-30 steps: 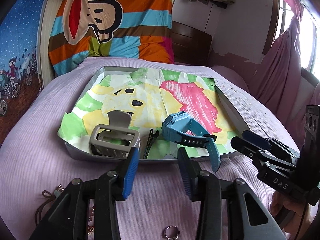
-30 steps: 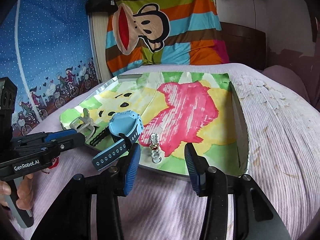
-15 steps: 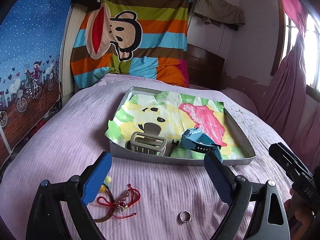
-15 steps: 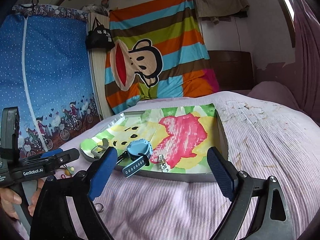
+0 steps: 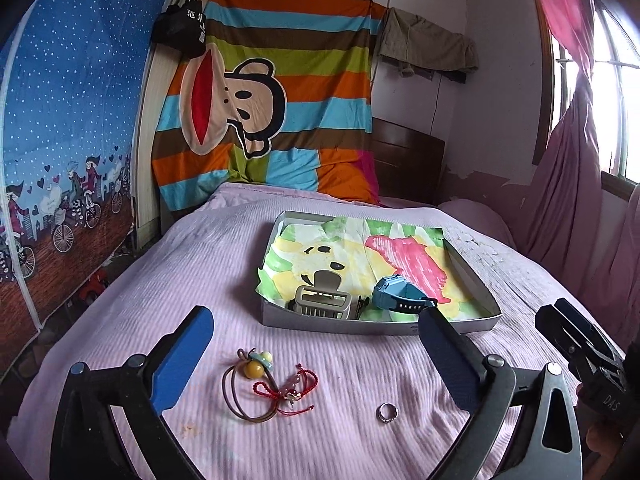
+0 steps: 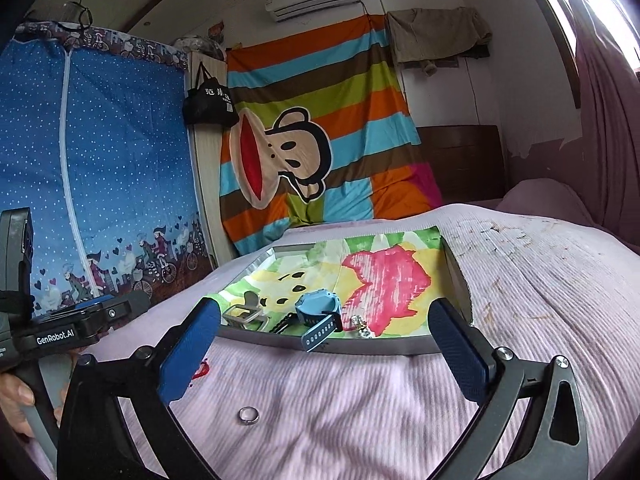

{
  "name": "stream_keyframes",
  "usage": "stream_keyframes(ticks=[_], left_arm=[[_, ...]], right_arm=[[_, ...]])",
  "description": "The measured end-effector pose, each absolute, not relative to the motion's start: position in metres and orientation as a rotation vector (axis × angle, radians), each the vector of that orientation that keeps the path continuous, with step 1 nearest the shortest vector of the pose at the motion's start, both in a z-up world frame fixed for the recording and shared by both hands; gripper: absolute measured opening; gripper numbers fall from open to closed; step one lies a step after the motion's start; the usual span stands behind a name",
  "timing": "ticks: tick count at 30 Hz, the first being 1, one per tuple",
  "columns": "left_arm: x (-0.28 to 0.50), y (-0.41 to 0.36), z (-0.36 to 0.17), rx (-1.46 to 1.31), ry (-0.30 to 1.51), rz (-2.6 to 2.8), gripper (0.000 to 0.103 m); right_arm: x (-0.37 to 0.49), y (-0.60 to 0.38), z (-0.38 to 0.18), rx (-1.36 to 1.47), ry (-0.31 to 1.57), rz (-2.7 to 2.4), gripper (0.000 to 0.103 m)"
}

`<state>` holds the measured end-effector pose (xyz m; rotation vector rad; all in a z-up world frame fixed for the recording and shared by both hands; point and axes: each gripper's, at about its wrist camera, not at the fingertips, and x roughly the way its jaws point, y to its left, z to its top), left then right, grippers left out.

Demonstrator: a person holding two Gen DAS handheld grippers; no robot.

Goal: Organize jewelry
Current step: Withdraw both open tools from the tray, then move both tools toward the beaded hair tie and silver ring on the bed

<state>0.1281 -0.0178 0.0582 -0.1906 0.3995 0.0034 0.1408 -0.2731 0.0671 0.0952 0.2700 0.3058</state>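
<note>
A metal tray lined with a coloured drawing sits on the pink bed; it also shows in the right wrist view. In it lie a grey hair claw, a blue watch and a small silver trinket. On the bedspread in front lie a brown hair tie with beads, a red cord bracelet and a silver ring, the ring also in the right wrist view. My left gripper is open and empty above these. My right gripper is open and empty before the tray.
A striped monkey blanket hangs at the bed's head. A blue curtain wall runs along the left, pink curtains and a window on the right. The other gripper shows at each view's edge.
Both grippers opened wide and pulled back from the tray. The hair tie, bracelet and ring on the bedspread came into view.
</note>
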Motion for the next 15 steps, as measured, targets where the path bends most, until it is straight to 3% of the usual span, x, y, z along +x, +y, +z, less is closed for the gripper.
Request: stream_keyframes(ticks=[15], left_arm=[[0.095,0.015,0.038,-0.134,0.427,0.025,0.103]], right_arm=[[0.126,-0.234,0.036,0.025,0.362,0.351,0.102]])
